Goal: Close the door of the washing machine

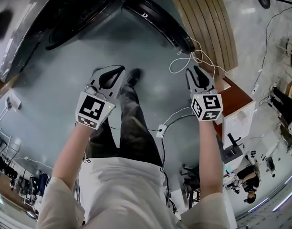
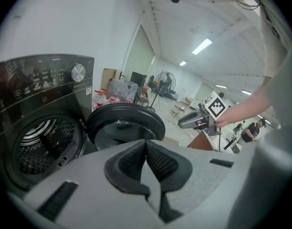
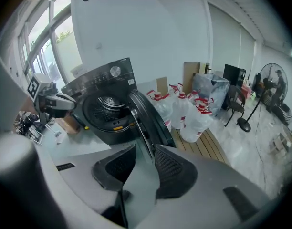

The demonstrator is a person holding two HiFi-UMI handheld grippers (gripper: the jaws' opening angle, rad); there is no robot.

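Overhead, from the head view, we hold both tools out over the grey floor (image 1: 60, 104), the left tool (image 1: 120, 70) with its jaws drawn together and the right tool (image 1: 194, 70) with its jaws a little apart; neither carries anything. Ahead of them sits the dark washing machine (image 1: 41, 23), and its round door (image 1: 160, 20) swings out towards the right tool's side, apart from both tools. Next, in the left gripper view, we see the left tool (image 2: 146, 142) with its pads meeting at the tips and nothing between them. Beyond it the machine (image 2: 41, 87) shows its open drum (image 2: 43, 144), the door (image 2: 124, 128) stands wide open just above the jaw tips, and the right tool (image 2: 185, 123) hangs off to the right, clear of the door. Finally, in the right gripper view, the right tool (image 3: 145, 149) shows a gap between its pads. The door's edge (image 3: 148, 118) lines up with that gap but lies farther off, untouched, hinged on the machine (image 3: 100, 87), with the left tool (image 3: 65, 101) at the far left.
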